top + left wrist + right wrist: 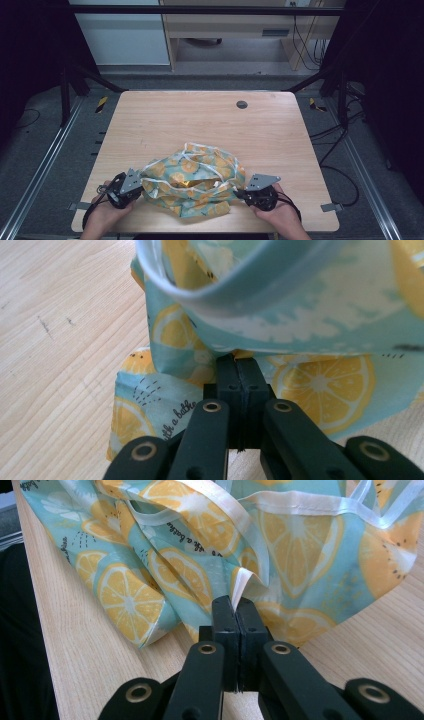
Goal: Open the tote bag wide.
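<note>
Both ends were pinched: left hand-held gripper (134, 184) clamped the lemon-print cloth (192, 181) at its left edge, right hand-held gripper (242, 192) its right edge. Cloth sat bunched between them, lower middle of the desk (200, 120), long axis left-right.

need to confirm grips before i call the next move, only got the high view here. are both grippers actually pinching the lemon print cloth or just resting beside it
Observer: The left gripper has its jaws pressed together with a fold of the cloth disappearing between them.
Operator: and the right one
Observer: The right gripper is shut on the white trimmed edge of the cloth, which sticks up between the tips.
Operator: any print readable up close
Observer: Yes, small black script sits on the fabric just left of the left gripper's jaws.
</note>
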Available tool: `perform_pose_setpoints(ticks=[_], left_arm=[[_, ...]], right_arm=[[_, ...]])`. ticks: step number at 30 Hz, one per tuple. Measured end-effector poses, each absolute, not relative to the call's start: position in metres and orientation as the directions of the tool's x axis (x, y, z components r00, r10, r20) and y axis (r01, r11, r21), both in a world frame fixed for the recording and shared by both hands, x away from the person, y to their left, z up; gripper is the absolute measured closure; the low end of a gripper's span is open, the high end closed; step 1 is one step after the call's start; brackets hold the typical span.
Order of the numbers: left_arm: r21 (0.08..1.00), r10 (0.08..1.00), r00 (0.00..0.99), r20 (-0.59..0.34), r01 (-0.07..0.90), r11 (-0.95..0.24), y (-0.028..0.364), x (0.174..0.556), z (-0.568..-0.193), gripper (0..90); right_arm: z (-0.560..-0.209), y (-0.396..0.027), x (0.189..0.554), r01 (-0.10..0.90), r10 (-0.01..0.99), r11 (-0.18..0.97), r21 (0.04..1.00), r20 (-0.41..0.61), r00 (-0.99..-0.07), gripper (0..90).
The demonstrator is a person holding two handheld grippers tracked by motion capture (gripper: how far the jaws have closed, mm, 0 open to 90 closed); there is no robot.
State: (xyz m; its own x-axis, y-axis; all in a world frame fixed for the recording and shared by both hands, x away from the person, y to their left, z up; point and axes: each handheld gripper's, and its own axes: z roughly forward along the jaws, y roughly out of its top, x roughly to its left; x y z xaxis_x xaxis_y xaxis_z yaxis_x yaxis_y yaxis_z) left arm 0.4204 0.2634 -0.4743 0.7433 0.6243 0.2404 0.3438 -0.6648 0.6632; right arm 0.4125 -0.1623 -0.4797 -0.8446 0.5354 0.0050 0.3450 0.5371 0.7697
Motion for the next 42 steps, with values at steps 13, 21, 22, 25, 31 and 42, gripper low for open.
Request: perform_pose_setpoints(ticks=[13, 21, 22, 25, 31, 42], left_arm=[[0.695, 0.642, 0.734, 0.220, 0.343, -0.632, 0.265, 0.424, -0.473, 90.0], [0.704, 0.649, 0.734, 0.202, 0.352, -0.617, 0.265, 0.424, -0.474, 90.0], [0.707, 0.651, 0.733, 0.198, 0.354, -0.612, 0.265, 0.424, -0.474, 90.0], [0.709, 0.649, 0.735, 0.194, 0.352, -0.611, 0.265, 0.424, -0.474, 89.4], [0.747, 0.698, 0.704, 0.129, 0.394, -0.535, 0.270, 0.424, -0.468, 54.9], [0.827, 0.743, 0.670, 0.010, 0.412, -0.382, 0.281, 0.410, -0.453, 19.0]], right_arm=[[-0.479, -0.161, 0.411, 0.338, 0.541, 0.550, 0.764, -0.018, -0.841, 90.0], [-0.480, -0.160, 0.412, 0.344, 0.548, 0.551, 0.760, -0.019, -0.836, 90.0], [-0.480, -0.160, 0.412, 0.346, 0.549, 0.553, 0.758, -0.020, -0.835, 90.0], [-0.480, -0.161, 0.412, 0.343, 0.544, 0.554, 0.759, -0.017, -0.839, 90.0], [-0.476, -0.167, 0.408, 0.352, 0.584, 0.531, 0.771, -0.033, -0.811, 66.7], [-0.467, -0.177, 0.395, 0.383, 0.654, 0.451, 0.806, -0.008, -0.756, 23.1]])
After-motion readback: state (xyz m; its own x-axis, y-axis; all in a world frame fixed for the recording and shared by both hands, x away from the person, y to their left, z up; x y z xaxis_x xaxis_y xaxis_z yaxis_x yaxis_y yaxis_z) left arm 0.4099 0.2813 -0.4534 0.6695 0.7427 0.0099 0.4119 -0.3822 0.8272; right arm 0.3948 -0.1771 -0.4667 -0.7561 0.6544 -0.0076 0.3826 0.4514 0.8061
